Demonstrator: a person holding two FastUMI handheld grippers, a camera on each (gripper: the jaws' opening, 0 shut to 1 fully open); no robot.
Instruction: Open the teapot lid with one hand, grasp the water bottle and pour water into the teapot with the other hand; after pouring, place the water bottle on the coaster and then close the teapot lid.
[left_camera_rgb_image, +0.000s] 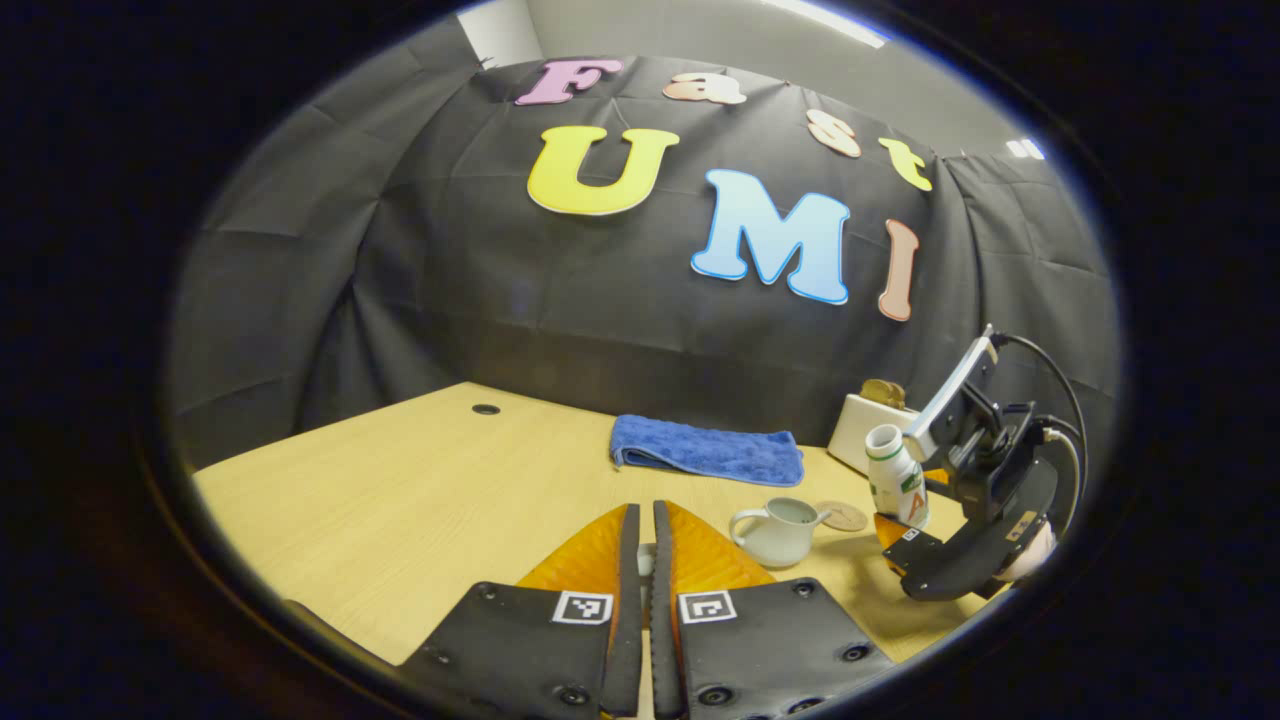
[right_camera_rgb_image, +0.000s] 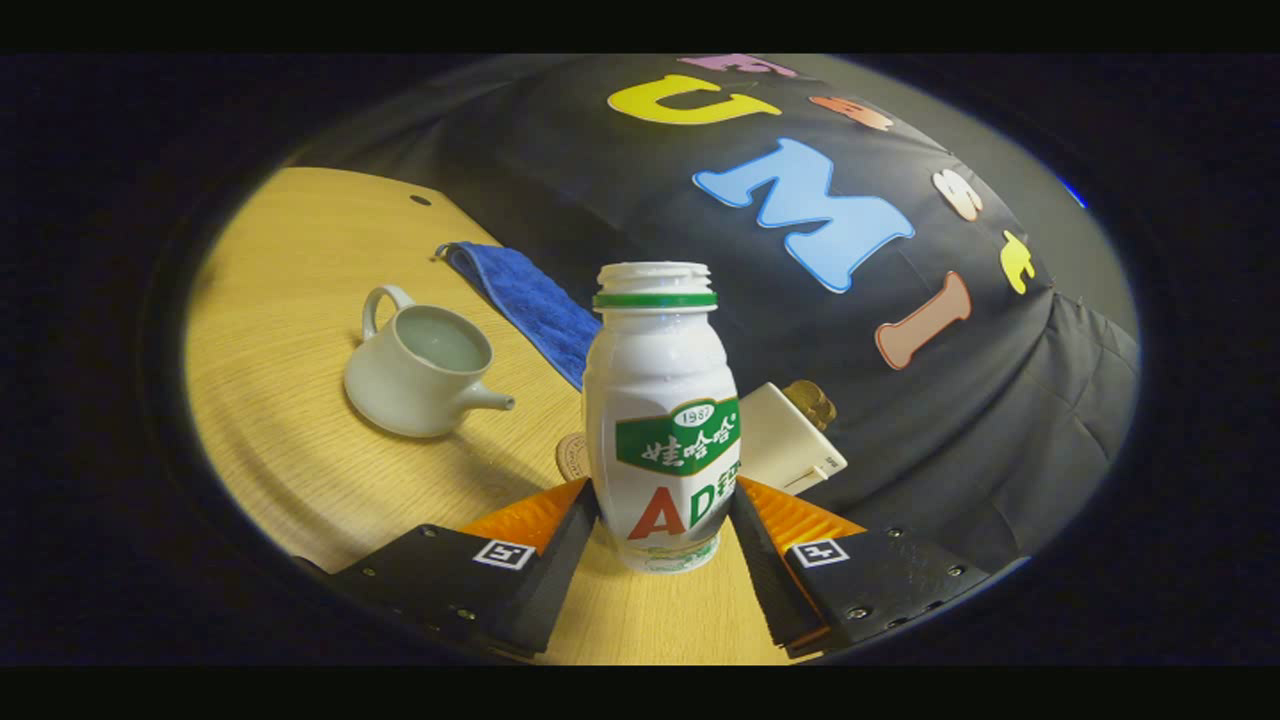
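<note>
In the left gripper view, the left gripper (left_camera_rgb_image: 643, 545) is sitting nearly closed at 6 o'clock, pinching something small and pale, possibly the lid. The open teapot (left_camera_rgb_image: 775, 532) is standing on the counter (left_camera_rgb_image: 400, 480) at 4 o'clock, coaster (left_camera_rgb_image: 843, 516) just beside. The right gripper (right_camera_rgb_image: 662, 500) is clamping the bottle (right_camera_rgb_image: 660, 410), upright at centre.

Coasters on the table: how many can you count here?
1. A round coaster lies on the table between the teapot and the water bottle. In the right gripper view its edge peeks from behind the bottle. Others may be hidden.
</note>
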